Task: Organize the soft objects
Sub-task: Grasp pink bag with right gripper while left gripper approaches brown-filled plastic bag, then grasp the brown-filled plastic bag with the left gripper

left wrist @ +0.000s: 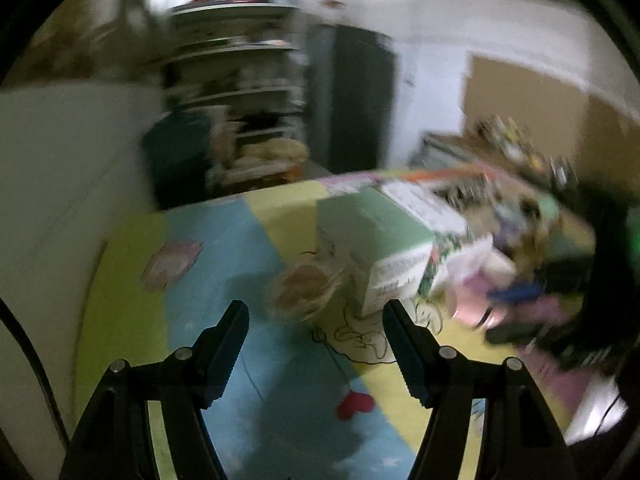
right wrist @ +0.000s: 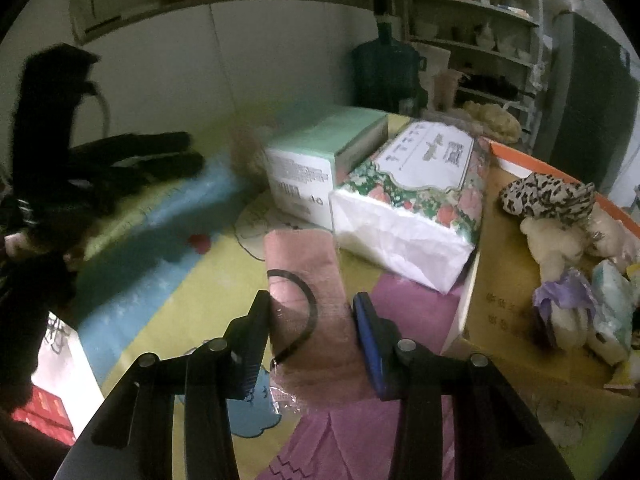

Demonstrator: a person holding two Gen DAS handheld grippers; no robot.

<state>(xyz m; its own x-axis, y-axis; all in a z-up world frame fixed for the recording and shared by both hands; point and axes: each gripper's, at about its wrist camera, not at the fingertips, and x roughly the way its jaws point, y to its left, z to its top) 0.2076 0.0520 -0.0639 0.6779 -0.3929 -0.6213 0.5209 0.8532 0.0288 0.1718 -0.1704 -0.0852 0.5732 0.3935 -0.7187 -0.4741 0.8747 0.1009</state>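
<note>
My right gripper is shut on a pink soft packet in clear wrap, with a black ring-shaped band lying on top of it. The packet rests on the colourful play mat. Over the same mat, my left gripper stands open with nothing between its fingers. Just ahead of it lies a blurred beige fluffy thing. The left gripper also shows as a dark blur at the left of the right wrist view.
A green box and a floral tissue pack lie on the mat beyond the packet. At the right is an open cardboard box holding a cream teddy, leopard-print cloth and other soft items. Shelves stand behind.
</note>
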